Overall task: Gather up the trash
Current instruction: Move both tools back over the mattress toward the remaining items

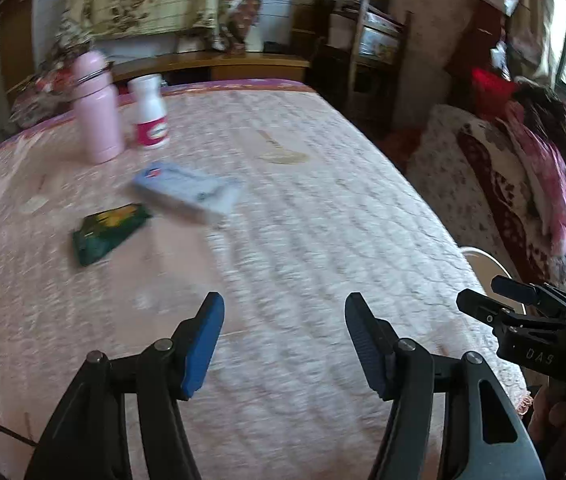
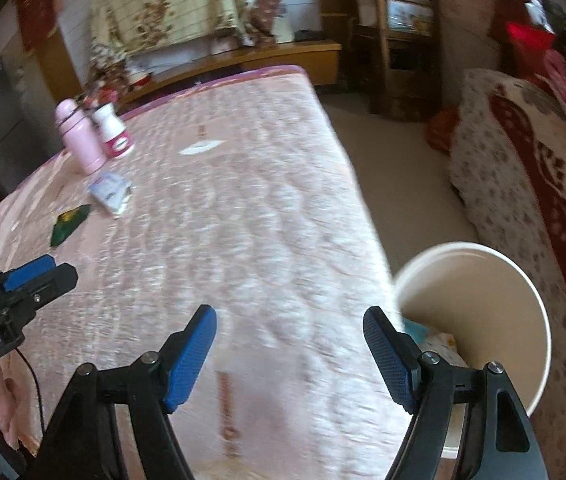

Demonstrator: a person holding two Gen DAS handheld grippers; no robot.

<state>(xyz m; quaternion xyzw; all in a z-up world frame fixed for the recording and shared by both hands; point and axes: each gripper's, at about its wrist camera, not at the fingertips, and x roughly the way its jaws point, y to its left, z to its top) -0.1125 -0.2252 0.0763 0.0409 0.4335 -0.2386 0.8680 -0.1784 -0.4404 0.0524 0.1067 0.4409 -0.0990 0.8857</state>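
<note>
Fingers of the left gripper [image 1: 283, 344] are seen apart with nothing between them, and those of the right gripper [image 2: 289, 356] likewise — both empty. A search for the next piece appears to be the step in hand. The green wrapper [image 1: 109, 232] and the pale flat packet [image 1: 191, 194] lie at centre left on the pink quilted bed [image 1: 303, 220], well apart from both grippers; a reach toward them is called for. The white bin [image 2: 479, 320] stands at lower right, beside the bed. A pink flask [image 1: 97, 108] and white bottle [image 1: 150, 112] stand upper left.
</note>
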